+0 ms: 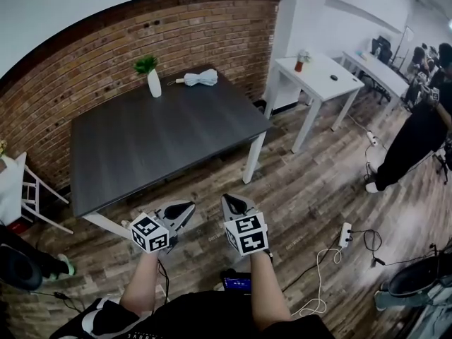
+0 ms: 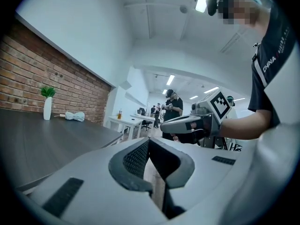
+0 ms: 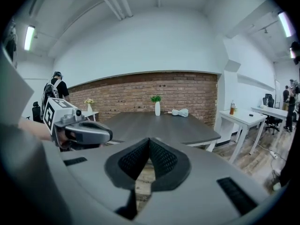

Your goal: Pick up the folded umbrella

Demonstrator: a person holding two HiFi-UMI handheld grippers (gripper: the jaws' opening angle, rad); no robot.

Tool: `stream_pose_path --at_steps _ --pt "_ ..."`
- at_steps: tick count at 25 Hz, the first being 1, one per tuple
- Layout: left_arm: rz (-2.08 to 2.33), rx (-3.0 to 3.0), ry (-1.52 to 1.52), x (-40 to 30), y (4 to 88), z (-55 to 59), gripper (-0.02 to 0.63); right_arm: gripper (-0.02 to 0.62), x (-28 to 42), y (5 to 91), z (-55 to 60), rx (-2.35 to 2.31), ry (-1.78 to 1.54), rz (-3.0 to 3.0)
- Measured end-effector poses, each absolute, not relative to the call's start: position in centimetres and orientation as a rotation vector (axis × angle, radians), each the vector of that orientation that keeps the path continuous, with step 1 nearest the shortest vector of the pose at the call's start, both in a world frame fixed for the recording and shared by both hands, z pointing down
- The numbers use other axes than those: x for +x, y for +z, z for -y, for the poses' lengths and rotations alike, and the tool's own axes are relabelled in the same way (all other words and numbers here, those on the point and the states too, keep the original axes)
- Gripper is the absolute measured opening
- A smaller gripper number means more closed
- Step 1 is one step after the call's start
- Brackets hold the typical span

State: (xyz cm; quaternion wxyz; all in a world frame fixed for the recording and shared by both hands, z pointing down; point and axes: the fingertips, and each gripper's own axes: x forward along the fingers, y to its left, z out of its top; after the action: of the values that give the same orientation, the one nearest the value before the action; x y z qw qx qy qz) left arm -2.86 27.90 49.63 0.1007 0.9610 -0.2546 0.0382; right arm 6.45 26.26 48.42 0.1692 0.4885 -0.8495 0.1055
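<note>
The folded umbrella (image 1: 200,78), pale blue-grey, lies at the far edge of the dark table (image 1: 155,143) by the brick wall; it also shows as a small bundle in the left gripper view (image 2: 74,116) and the right gripper view (image 3: 180,112). Both grippers hang over the wooden floor in front of the table's near edge, far from the umbrella. My left gripper (image 1: 185,207) is shut with nothing in it, its pads meeting at the tips (image 2: 148,142). My right gripper (image 1: 233,202) is shut and empty too (image 3: 150,141).
A white vase with a green plant (image 1: 152,77) stands left of the umbrella. A white desk (image 1: 319,78) sits to the right of the table. A person in black (image 1: 417,136) stands at far right. A power strip and cables (image 1: 345,234) lie on the floor.
</note>
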Motion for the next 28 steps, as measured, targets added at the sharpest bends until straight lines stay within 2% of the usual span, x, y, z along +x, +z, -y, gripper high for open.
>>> stream_pose_path --at_steps 12,28 --pt "0.804 2.830 0.131 3.3 49.4 -24.1 0.002 0.009 14.5 48.5 -21.5 1.461 0.335 2.394" --pt "0.846 2.757 0.071 2.3 50.5 -14.9 0.003 0.009 13.6 49.5 -13.1 1.410 0.377 2.403"
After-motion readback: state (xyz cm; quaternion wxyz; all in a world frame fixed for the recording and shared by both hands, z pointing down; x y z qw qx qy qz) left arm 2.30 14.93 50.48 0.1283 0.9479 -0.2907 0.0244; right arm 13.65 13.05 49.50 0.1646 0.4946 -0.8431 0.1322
